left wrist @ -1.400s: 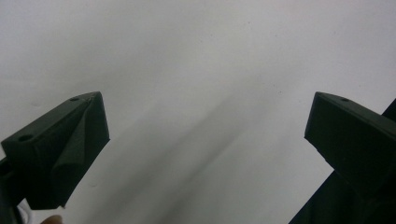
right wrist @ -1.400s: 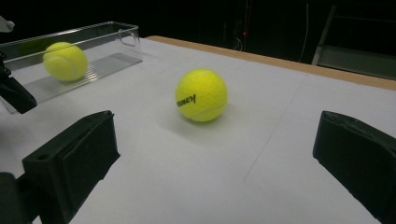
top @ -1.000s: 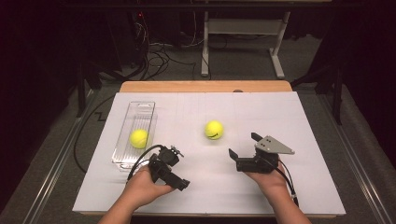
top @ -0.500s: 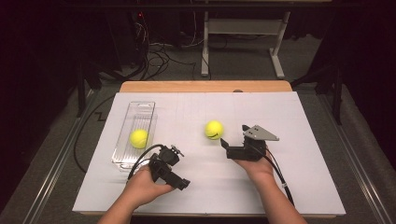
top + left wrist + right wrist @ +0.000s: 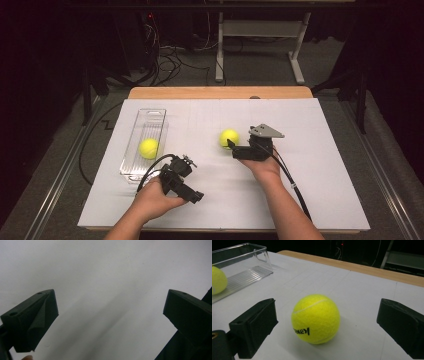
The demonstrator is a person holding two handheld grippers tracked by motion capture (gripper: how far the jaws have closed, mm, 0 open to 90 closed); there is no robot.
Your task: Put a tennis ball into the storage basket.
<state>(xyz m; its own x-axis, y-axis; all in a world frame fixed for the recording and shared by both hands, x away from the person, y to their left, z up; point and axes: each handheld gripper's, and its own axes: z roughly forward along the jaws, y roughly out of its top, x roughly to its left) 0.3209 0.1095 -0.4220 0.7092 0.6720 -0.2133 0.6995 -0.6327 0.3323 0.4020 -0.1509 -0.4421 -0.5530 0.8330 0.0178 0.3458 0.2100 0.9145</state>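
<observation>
Since a second ago the right hand has slid leftward and slightly up the high view, carrying the right gripper from well clear of the loose tennis ball to just beside it; its jaws narrowed a little on the way, with nothing pressed between them. The left hand and the ball in the tray have stayed put.

A white worktop fills the scene. At about ten o'clock from its centre lies a long clear plastic tray, its long axis running from six towards twelve o'clock, with a second tennis ball resting inside.

The loose ball sits on the bare worktop near the centre. It lies at about ten o'clock from the right gripper's body, right at the jaw tips. In the right gripper view the ball stands between the two jaws, which are spread wide with clear gaps on both sides, so it is not yet held. The right hand is plainly the nearer one.

The left gripper rests low at seven o'clock, pointing towards four o'clock; its jaws stand wide apart over bare worktop, holding nothing.
</observation>
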